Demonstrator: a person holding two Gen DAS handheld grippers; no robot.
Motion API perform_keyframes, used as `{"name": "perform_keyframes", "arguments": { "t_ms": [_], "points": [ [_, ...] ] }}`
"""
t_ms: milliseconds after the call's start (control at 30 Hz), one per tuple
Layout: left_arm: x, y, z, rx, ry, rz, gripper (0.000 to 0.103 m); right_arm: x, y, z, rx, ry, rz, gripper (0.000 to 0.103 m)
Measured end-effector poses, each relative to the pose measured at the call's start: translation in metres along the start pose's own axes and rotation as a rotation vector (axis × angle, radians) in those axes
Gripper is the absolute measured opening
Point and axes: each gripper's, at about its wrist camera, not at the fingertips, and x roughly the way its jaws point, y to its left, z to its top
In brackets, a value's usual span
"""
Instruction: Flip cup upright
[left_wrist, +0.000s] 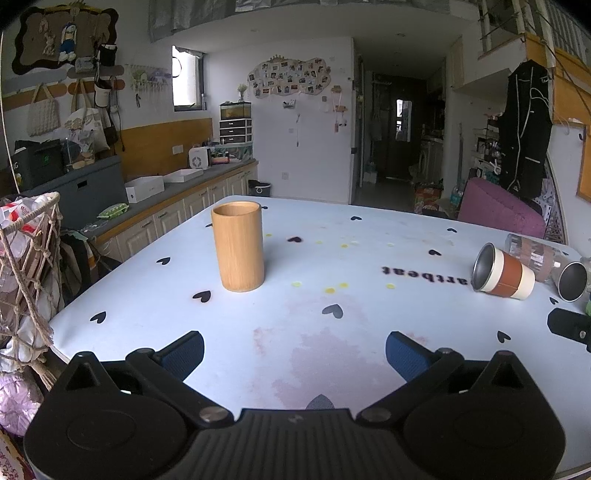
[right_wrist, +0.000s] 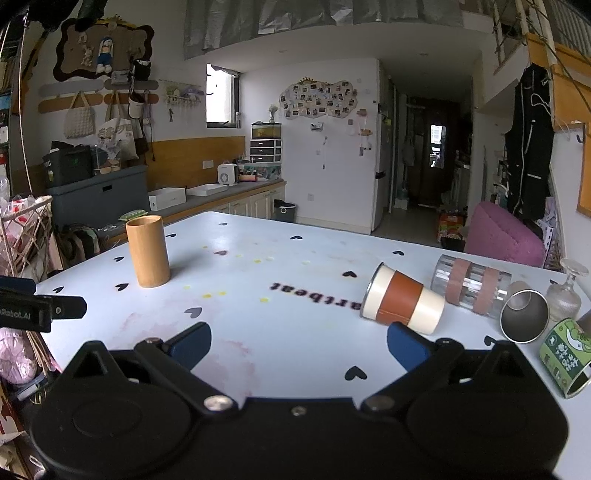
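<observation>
Both claws were over the near edge of the tabletop (left_wrist: 369, 229), empty. My left claw (left_wrist: 294, 354) was spread wide, blue pads (left_wrist: 184, 352) well apart, nothing between them. My right claw (right_wrist: 299, 347) was likewise wide open, holding nothing; its right pad (right_wrist: 406, 349) sat just in front of the cup, not visibly touching it.

Task cup (right_wrist: 402, 304): cream with a brown sleeve, metal inside, lay on its side toward the right edge of the tabletop, mouth pointing left toward the middle. It sat right beside the upside-down "artbeat" lettering (right_wrist: 314, 293) printed on the cloth. Not upright yet.

Near the right corner, a green printed tin (right_wrist: 563, 358) lay tipped over at the edge. Just behind it a steel cup (right_wrist: 524, 314) lay on its side, mouth toward me. A clear glass jar with two brown bands (right_wrist: 471, 286) lay on its side behind the task cup, close to it; couldn't tell whether they touched. A small glass bottle (right_wrist: 565, 291) stood at the right edge.

Left side, further back: a bamboo cup (left_wrist: 238, 246) stood upright, well apart from the rest.

Cloth was pale blue with black hearts, a pinkish stain (left_wrist: 317, 365) near the front edge.
</observation>
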Motion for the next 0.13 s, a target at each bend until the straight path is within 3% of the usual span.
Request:
{"name": "perform_keyframes", "arguments": {
  "t_ms": [133],
  "points": [
    [-0.0005,0.0006,-0.0010,0.000,0.000,-0.001,0.103,0.0010,-0.0017,0.0018,-0.002,-0.001,0.000,0.103]
  ]
}}
